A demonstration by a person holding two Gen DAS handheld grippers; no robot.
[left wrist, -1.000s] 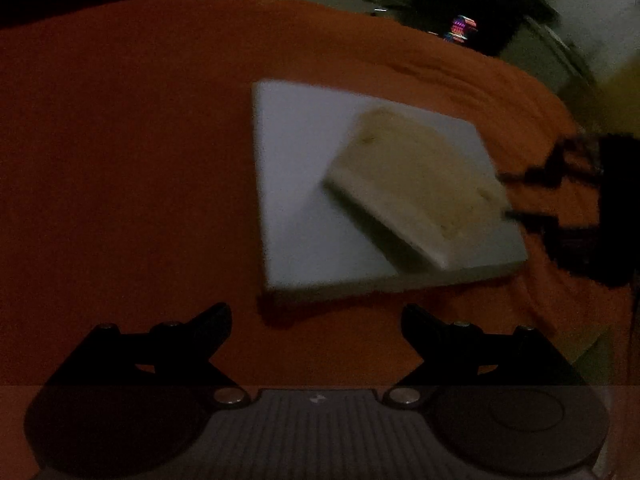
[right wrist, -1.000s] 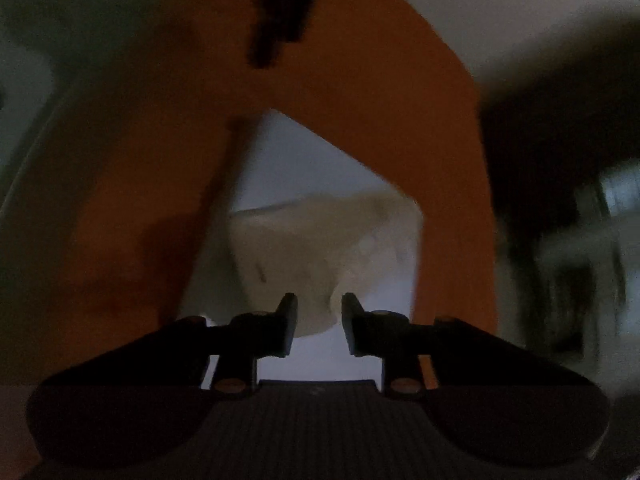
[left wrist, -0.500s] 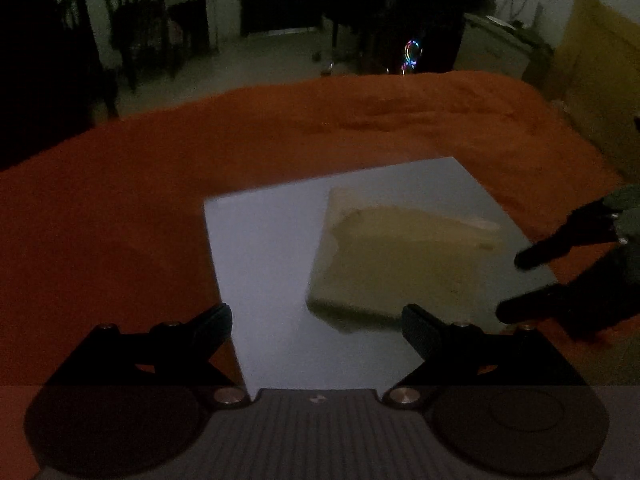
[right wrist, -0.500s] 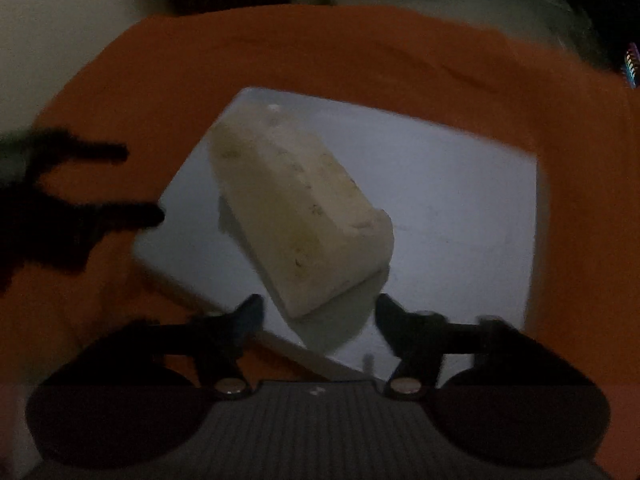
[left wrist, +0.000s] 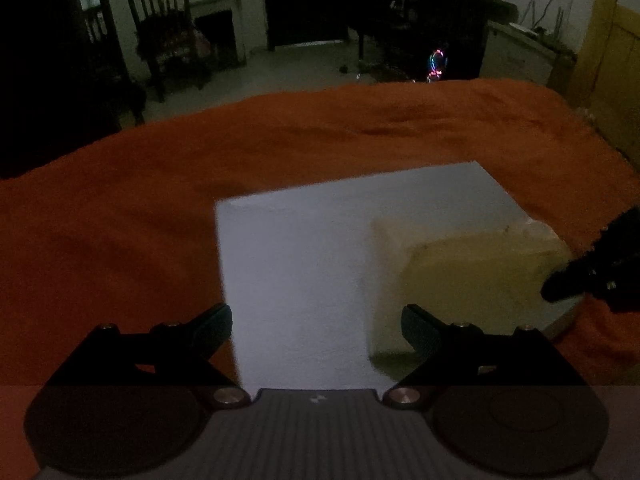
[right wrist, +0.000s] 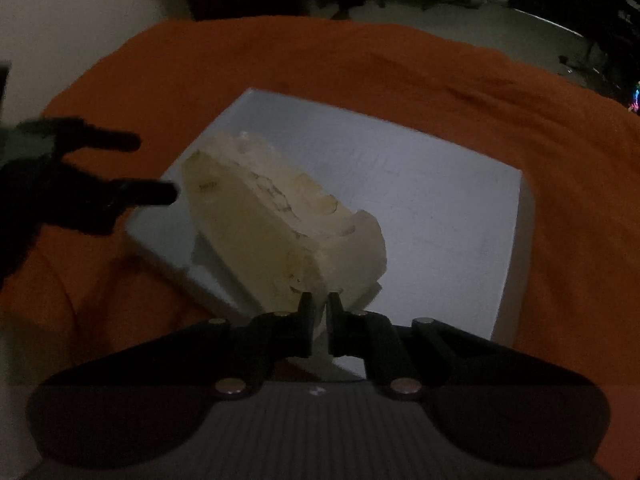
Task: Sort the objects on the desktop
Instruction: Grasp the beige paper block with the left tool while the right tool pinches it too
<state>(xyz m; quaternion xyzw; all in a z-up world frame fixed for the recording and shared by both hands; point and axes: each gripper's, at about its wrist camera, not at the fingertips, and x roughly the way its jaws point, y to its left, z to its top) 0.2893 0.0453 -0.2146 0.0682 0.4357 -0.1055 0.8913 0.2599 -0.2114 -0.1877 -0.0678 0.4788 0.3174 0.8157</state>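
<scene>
A: Where does the cream block (right wrist: 280, 220) sit?

B: On the pale square board (right wrist: 440, 208), which lies on the orange cloth (right wrist: 400, 68) over the counter. In the right wrist view the block runs from about 10 o'clock of the board down to 6 o'clock, its near corner reaching the tips of the right gripper (right wrist: 319, 308).

A: And that gripper's jaws?

B: Nearly together, a thin slit between them, with the block's near corner right at that slit. Whether they actually pinch it cannot be told in the dim light.

A: The left gripper (left wrist: 316, 320)?

B: Its jaws stand released, wide apart, above the board (left wrist: 296, 264). The block (left wrist: 464, 276) lies at 3 o'clock from them, just beyond the right-hand finger (left wrist: 420, 328). The right gripper's dark fingers (left wrist: 576, 276) come in from the 3 o'clock edge, at the block's far end.

A: Anything behind?

B: A dark room: a wooden chair (left wrist: 164, 28) at 11 o'clock and a small coloured light (left wrist: 436, 64) at 1 o'clock.
</scene>
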